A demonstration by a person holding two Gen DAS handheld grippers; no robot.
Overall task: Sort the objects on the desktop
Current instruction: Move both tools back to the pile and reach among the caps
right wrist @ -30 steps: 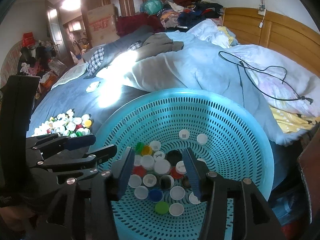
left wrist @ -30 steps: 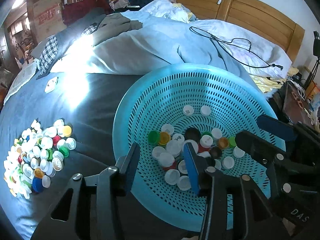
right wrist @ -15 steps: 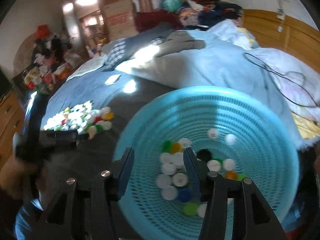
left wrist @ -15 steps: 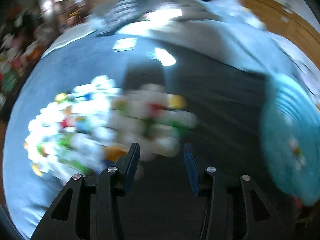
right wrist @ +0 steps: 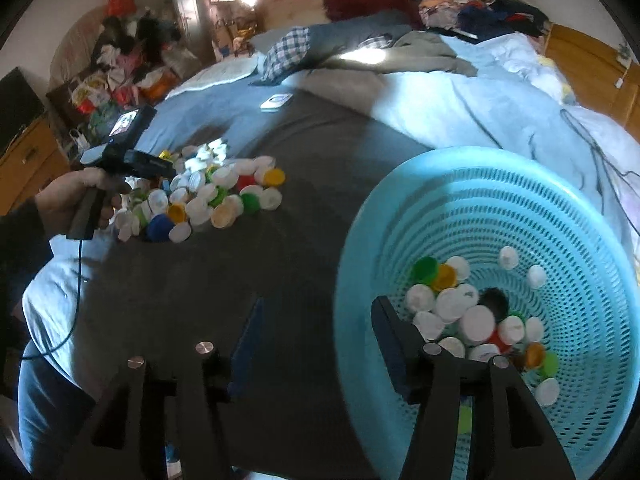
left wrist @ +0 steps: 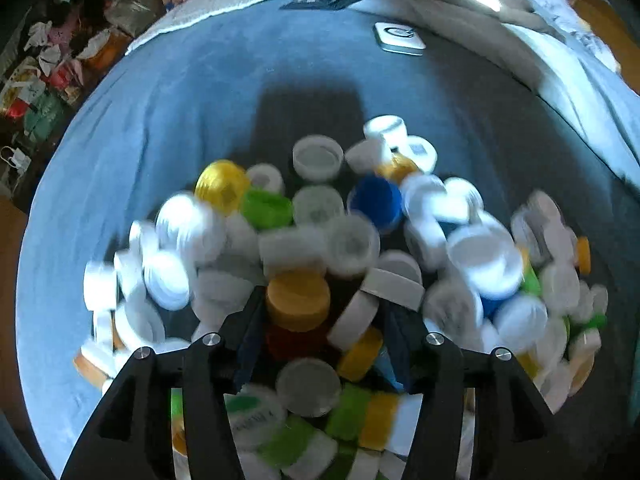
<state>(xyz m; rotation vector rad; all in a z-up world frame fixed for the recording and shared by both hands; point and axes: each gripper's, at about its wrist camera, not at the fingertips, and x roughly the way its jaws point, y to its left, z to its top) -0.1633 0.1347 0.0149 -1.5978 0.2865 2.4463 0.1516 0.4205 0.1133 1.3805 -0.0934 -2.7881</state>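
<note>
A pile of bottle caps (left wrist: 320, 248), mostly white with yellow, green and blue ones, lies on the dark blanket; it also shows in the right wrist view (right wrist: 208, 196). My left gripper (left wrist: 320, 320) is open and down in the pile, its jaws either side of an orange cap (left wrist: 298, 304) and a tilted white cap (left wrist: 354, 320). My right gripper (right wrist: 316, 332) is open and empty, over the left rim of the turquoise basket (right wrist: 560, 184), which holds several caps (right wrist: 472, 316).
A white flat device (left wrist: 400, 38) lies on the blanket beyond the pile. Light blue bedding (right wrist: 460, 108) with a black cable lies behind the basket. Clutter and a wooden cabinet (right wrist: 28, 148) stand at the far left.
My left gripper has swung from the basket over to the cap pile and come down into it. My right gripper has shifted left, from over the basket's middle to its left rim.
</note>
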